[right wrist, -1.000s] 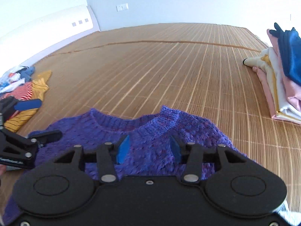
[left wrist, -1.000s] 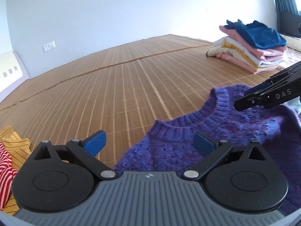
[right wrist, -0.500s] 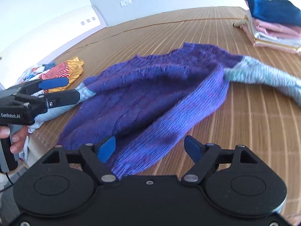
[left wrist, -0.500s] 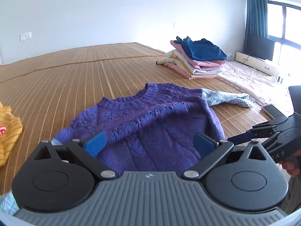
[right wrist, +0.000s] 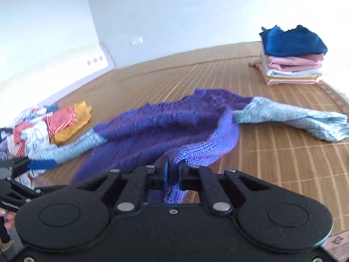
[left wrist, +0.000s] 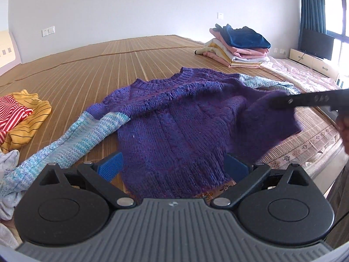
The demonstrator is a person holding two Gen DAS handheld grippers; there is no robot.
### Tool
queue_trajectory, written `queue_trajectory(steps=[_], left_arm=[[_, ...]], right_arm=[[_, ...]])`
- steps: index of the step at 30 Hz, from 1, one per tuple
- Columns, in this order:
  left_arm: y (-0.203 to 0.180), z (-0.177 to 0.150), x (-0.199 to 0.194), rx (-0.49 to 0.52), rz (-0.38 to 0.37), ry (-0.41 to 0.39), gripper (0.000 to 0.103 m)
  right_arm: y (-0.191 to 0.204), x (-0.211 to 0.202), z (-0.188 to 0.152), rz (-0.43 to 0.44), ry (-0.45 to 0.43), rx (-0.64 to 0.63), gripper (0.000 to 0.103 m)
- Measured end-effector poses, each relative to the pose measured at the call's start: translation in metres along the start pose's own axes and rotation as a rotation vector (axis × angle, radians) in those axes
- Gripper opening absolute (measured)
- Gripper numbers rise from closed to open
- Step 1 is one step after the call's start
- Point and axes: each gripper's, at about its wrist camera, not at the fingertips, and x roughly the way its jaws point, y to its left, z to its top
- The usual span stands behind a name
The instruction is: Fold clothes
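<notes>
Purple knit sweater (left wrist: 174,122) lies spread on the bamboo mat (left wrist: 91,65), neckline away from the cameras, its pale blue sleeves stretched out to either side. The right tool (right wrist: 173,170) is clamped on the sweater's lower right hem corner, blue pads pressed together on the knit; in the left wrist view that corner is lifted off the mat and folded inward over the body. The left tool (left wrist: 172,167) sits just before the bottom hem with its blue pads spread wide apart, gripping nothing; the hem lies between them. The left sleeve (left wrist: 72,144) runs toward a heap of unfolded clothes (left wrist: 19,118), among them a yellow striped piece and a red-and-white striped one. A stack of folded clothes (left wrist: 237,45), dark blue on top of pink, white and yellow layers, stands well apart at the far right of the mat. The right wrist view is blurred.
</notes>
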Motion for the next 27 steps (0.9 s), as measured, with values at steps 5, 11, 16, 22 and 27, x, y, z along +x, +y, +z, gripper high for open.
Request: queue_trajectory(steps=[5, 11, 16, 22, 27], left_arm=[[0.004, -0.001, 0.005, -0.011, 0.016, 0.019, 0.101], [0.007, -0.004, 0.018, -0.041, 0.014, 0.073, 0.101], [0.017, -0.002, 0.015, -0.1, 0.009, 0.074, 0.101], [0.066, 0.003, -0.006, -0.393, 0.0, -0.011, 0.101], [0.104, 0.002, -0.01, -0.602, -0.016, -0.025, 0.101]], right_arm=[[-0.026, -0.033, 0.006, -0.204, -0.007, 0.024, 0.015], [-0.028, -0.036, 0.0, -0.159, 0.01, 0.02, 0.041], [0.033, -0.012, -0.01, 0.1, 0.066, -0.172, 0.072], [0.103, 0.034, -0.03, 0.263, 0.102, -0.381, 0.072], [0.154, 0.071, -0.048, 0.298, 0.11, -0.564, 0.073]])
